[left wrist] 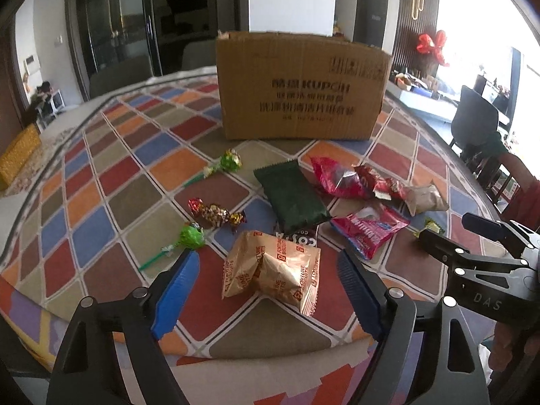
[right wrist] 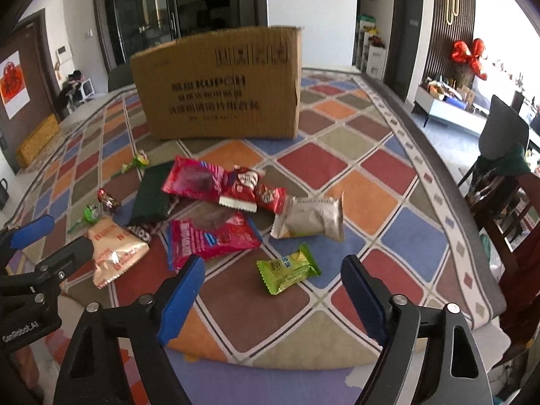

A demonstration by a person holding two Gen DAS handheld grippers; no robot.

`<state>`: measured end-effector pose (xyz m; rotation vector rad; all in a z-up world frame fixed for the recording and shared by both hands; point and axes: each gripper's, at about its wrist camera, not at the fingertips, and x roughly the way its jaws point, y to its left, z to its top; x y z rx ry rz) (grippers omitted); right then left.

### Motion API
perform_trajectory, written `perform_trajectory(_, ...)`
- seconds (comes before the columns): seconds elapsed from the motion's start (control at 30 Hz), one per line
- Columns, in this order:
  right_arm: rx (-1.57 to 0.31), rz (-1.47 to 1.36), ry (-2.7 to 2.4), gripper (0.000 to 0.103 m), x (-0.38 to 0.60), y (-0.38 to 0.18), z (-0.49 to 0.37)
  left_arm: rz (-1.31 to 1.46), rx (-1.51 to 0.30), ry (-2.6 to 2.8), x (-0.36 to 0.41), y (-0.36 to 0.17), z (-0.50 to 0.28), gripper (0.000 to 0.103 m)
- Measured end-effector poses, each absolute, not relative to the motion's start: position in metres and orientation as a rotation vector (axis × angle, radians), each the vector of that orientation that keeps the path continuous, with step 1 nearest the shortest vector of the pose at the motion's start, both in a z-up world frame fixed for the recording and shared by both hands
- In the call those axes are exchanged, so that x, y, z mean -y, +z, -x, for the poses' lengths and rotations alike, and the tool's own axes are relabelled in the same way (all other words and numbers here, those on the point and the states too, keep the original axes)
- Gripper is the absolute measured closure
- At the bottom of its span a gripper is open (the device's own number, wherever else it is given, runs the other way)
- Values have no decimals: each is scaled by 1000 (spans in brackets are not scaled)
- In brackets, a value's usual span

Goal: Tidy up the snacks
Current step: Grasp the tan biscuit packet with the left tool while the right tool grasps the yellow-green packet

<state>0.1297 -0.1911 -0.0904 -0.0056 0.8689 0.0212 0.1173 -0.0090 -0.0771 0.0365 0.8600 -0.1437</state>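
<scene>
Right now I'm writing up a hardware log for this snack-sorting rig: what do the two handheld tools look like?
Both match. The left tool has black, triangular cut-out finger frames with silver rivets, each tipped by a ribbed blue pad. The right tool has the same black frames and blue pads. Seen from the left camera, its body reads "DAS"; from the right camera, the left tool's body reads "GenRobot.AI". No cables visible.

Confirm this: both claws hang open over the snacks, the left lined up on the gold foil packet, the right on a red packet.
Wrong packet. The right wrist view shows the right claw lined up on the small green wrapped snack. The rest holds: both open, left claw on the gold foil packet.
</scene>
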Motion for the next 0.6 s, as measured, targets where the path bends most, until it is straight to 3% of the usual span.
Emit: perform_trajectory(0.6, -972, 17, 1, 36, 192, -117, -152, 53, -1046, -187, 1, -117, -150, 29)
